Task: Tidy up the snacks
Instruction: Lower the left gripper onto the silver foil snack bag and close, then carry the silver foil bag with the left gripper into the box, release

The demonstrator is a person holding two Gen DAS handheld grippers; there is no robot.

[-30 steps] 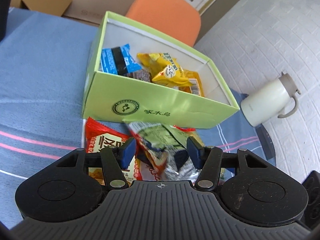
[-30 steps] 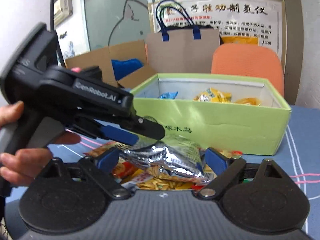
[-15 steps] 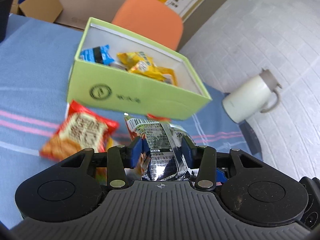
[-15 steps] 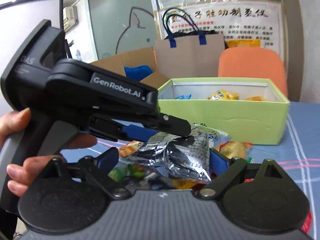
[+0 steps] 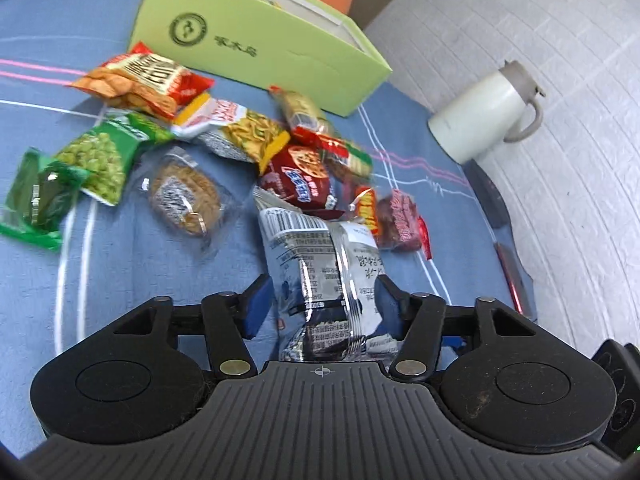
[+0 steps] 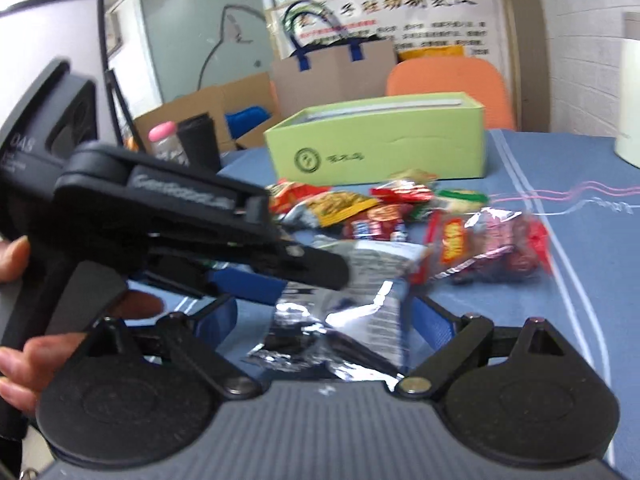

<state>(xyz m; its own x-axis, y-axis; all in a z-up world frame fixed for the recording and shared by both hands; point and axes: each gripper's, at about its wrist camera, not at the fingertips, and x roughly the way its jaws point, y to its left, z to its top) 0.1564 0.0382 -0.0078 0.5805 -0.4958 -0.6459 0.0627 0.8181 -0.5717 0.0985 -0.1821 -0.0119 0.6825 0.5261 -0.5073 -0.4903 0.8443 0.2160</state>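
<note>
Both jaws straddle one silver packet; contact unclear, its lower end hidden.

You cannot see inside the green box; its top is cut off by the left wrist picture's edge. The left gripper hides part of the silver packet in your right wrist view, which is blurry. The small writing on the packet is too tiny to read. The white jug is cut off at the right side.
</note>
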